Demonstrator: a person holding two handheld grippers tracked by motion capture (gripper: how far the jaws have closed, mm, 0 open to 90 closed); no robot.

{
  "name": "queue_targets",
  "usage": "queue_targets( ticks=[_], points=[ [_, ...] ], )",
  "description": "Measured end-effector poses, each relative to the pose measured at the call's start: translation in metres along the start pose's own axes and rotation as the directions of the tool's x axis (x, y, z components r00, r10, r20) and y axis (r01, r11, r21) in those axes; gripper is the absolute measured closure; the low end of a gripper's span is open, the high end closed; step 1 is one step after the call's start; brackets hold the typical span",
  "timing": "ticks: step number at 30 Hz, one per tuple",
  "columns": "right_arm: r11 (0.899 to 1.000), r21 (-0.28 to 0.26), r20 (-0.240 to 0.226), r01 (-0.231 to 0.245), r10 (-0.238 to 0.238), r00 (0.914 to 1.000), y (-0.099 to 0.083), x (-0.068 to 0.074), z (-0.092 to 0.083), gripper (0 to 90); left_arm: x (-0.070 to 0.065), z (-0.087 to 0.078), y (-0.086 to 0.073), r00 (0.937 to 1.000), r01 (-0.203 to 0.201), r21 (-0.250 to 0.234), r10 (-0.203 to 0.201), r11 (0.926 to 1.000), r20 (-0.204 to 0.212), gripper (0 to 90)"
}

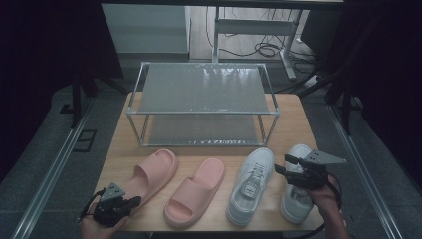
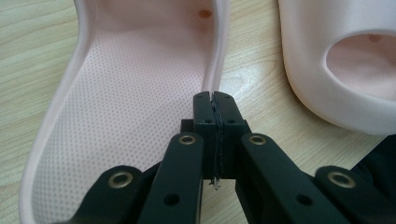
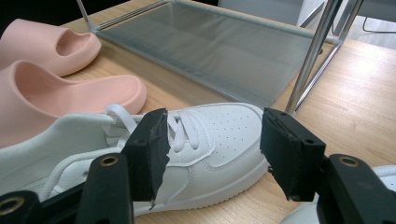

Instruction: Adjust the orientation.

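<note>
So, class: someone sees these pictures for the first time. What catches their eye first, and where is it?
Four shoes in a row along the near edge of the wooden table: two pink slippers at left, two white sneakers at right. Behind them stands a two-shelf metal rack, both shelves bare. The left hand-held gripper is shut at the left slipper's rim; the right hand-held gripper is open over a sneaker.
</note>
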State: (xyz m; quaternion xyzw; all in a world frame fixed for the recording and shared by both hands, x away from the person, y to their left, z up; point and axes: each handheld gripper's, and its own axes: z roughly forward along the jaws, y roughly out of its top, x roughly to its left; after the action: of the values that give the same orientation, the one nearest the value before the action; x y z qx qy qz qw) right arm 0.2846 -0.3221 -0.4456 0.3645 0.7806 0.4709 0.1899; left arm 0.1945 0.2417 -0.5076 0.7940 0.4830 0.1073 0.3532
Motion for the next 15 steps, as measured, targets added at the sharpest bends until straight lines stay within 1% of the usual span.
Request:
queue_targets(
  ticks=[2, 4, 6, 7, 8, 10, 12, 13, 15],
  points=[
    [1.0, -0.001, 0.0, 0.0, 0.0, 1.0, 0.0, 0.0, 0.0, 42.5, 0.0, 0.0, 0.001, 1.0, 0.002, -0.002, -0.002, 1.0, 0.002, 88.7],
    [1.0, -0.005, 0.0, -0.003, 0.003, 1.0, 0.0, 0.0, -0.001, 42.5, 0.001, -0.001, 0.002, 0.9999, 0.007, -0.014, -0.007, 0.9999, 0.011, 87.0],
    [1.0, -0.005, 0.003, -0.002, 0.002, 1.0, 0.0, 0.0, -0.002, 42.6, 0.001, -0.002, 0.003, 0.9999, 0.013, -0.024, -0.013, 0.9996, 0.006, 83.2],
    [1.0, -0.008, 0.004, -0.003, 0.003, 1.0, 0.0, 0.0, -0.002, 42.6, 0.001, -0.002, 0.004, 0.9998, 0.018, -0.032, -0.018, 0.9993, 0.0, 76.0],
    [1.0, -0.008, 0.004, -0.003, 0.003, 1.0, 0.0, 0.0, -0.002, 42.6, 0.001, -0.002, 0.005, 0.9997, 0.023, -0.038, -0.024, 0.999, -0.003, 76.0],
    [1.0, -0.006, 0.003, -0.002, 0.002, 1.0, 0.001, 0.0, -0.002, 42.6, 0.0, -0.003, 0.009, 0.9998, 0.019, -0.054, -0.02, 0.9984, -0.008, 73.2],
    [1.0, -0.004, 0.003, 0.0, 0.0, 1.0, 0.0, 0.0, -0.001, 42.6, 0.0, -0.003, 0.014, 0.9998, 0.018, -0.066, -0.018, 0.9977, -0.003, 68.7],
    [1.0, -0.004, 0.003, 0.001, -0.001, 1.0, 0.0, 0.0, -0.001, 42.6, -0.001, -0.002, 0.019, 0.9999, 0.012, -0.072, -0.012, 0.9974, -0.003, 66.9],
    [1.0, -0.004, 0.002, 0.001, -0.001, 1.0, 0.0, 0.0, -0.001, 42.6, -0.001, -0.001, 0.022, 1.0, 0.009, -0.074, -0.009, 0.9972, 0.003, 66.4]
  ],
)
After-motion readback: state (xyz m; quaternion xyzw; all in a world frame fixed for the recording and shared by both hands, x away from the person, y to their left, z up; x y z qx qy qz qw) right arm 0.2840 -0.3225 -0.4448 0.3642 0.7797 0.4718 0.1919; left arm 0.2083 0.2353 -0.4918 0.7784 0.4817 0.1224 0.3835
